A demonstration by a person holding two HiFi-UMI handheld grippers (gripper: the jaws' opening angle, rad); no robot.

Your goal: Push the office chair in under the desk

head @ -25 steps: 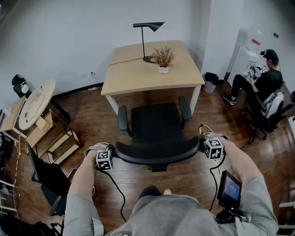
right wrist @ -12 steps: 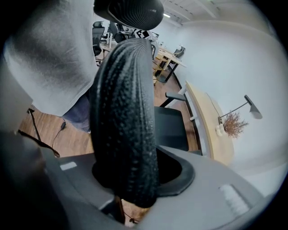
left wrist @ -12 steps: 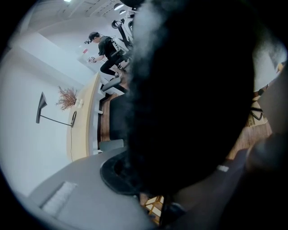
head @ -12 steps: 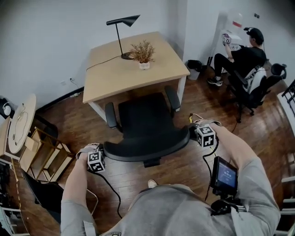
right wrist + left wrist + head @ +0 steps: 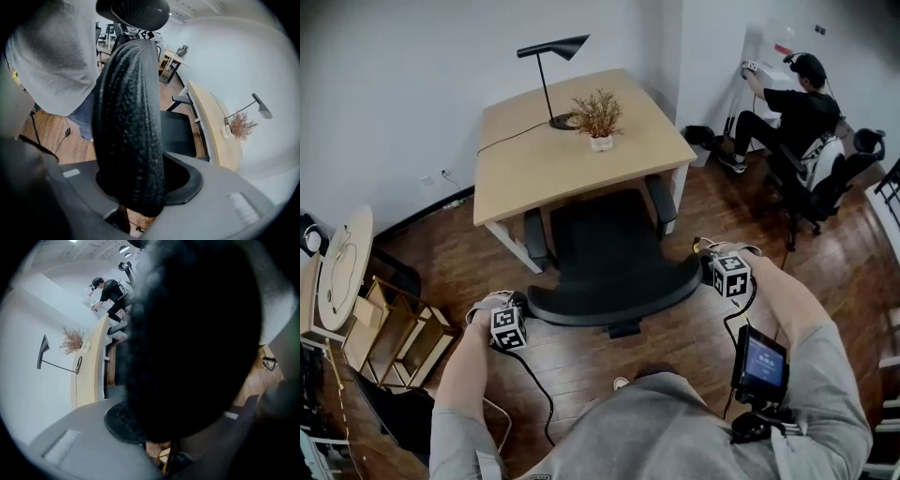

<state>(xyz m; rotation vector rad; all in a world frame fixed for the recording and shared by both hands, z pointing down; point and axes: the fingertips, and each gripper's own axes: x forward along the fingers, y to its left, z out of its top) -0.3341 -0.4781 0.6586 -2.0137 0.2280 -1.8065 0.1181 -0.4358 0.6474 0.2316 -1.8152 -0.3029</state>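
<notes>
The black office chair (image 5: 609, 246) faces the light wooden desk (image 5: 534, 164), its seat front and armrests at the desk's near edge. Its curved backrest (image 5: 614, 292) is nearest me. My left gripper (image 5: 523, 313) is shut on the backrest's left end and my right gripper (image 5: 711, 273) on its right end. In the left gripper view the dark backrest (image 5: 192, 333) fills the space between the jaws of the left gripper (image 5: 178, 427). In the right gripper view the textured backrest edge (image 5: 129, 117) sits clamped in the right gripper (image 5: 136, 187).
A black lamp (image 5: 551, 56) and a dried plant in a white pot (image 5: 598, 120) stand on the desk. A seated person (image 5: 797, 112) is at the far right near a bin (image 5: 698, 137). A round table and wooden shelves (image 5: 342, 272) stand left. Cables trail over the wood floor.
The chair has rolled toward the desk, its seat and armrests now reaching the desk's edge. Both grippers moved forward with the backrest, still clamped on it.
</notes>
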